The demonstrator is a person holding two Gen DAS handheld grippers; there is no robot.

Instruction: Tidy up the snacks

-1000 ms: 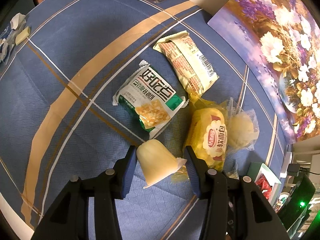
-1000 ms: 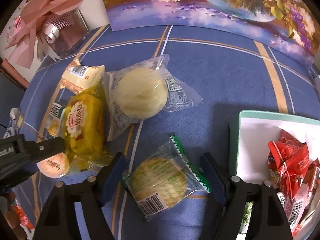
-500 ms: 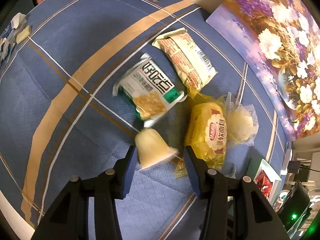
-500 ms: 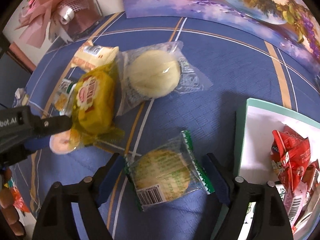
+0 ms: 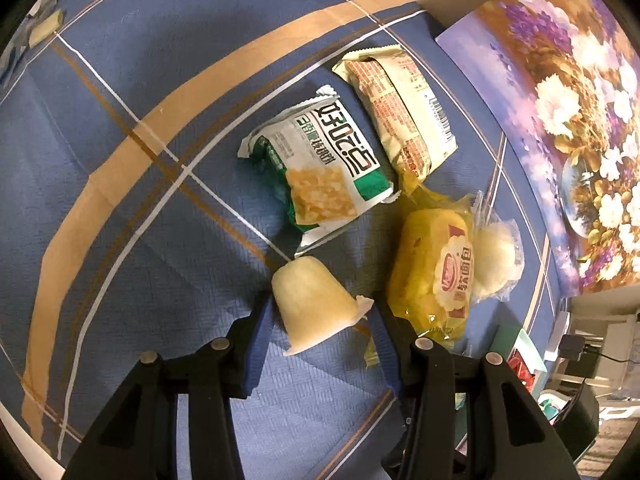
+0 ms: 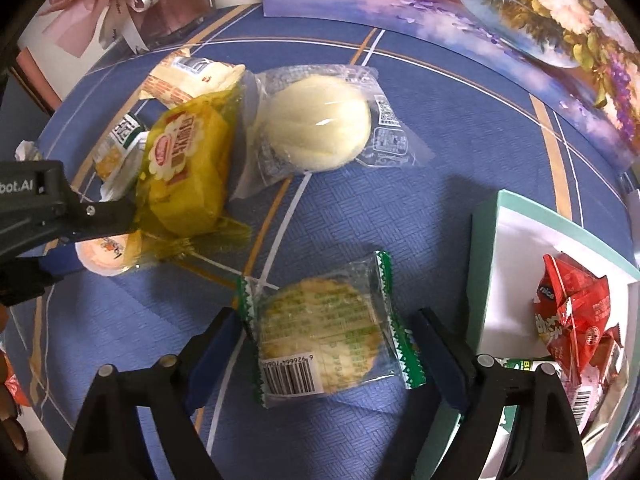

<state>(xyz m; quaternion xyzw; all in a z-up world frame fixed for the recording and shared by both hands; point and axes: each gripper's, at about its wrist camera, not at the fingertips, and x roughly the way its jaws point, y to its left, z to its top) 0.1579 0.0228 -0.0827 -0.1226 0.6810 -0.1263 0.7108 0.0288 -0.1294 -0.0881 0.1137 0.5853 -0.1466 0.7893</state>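
My left gripper point(image 5: 322, 312) is open around a pale yellow jelly cup point(image 5: 314, 306) lying on its side on the blue cloth; the fingers stand apart from it. It also shows in the right wrist view point(image 6: 106, 254). My right gripper point(image 6: 324, 340) is open around a round cracker in a clear green-edged wrapper point(image 6: 324, 330). A yellow bread pack point(image 5: 434, 270), a green-and-white biscuit pack point(image 5: 320, 168), a cream pack point(image 5: 400, 106) and a clear-wrapped white bun point(image 6: 318, 126) lie nearby. A teal-rimmed white box point(image 6: 486, 256) at right holds red snack packs point(image 6: 572, 312).
A flower painting point(image 6: 480, 12) leans along the far edge of the table. A pink ribbon gift point(image 6: 116, 4) stands at the back left. The left gripper's body point(image 6: 48, 208) reaches in from the left in the right wrist view.
The left gripper has slid forward around the jelly cup, staying open. The right gripper has moved in closer over the cracker pack, still open.
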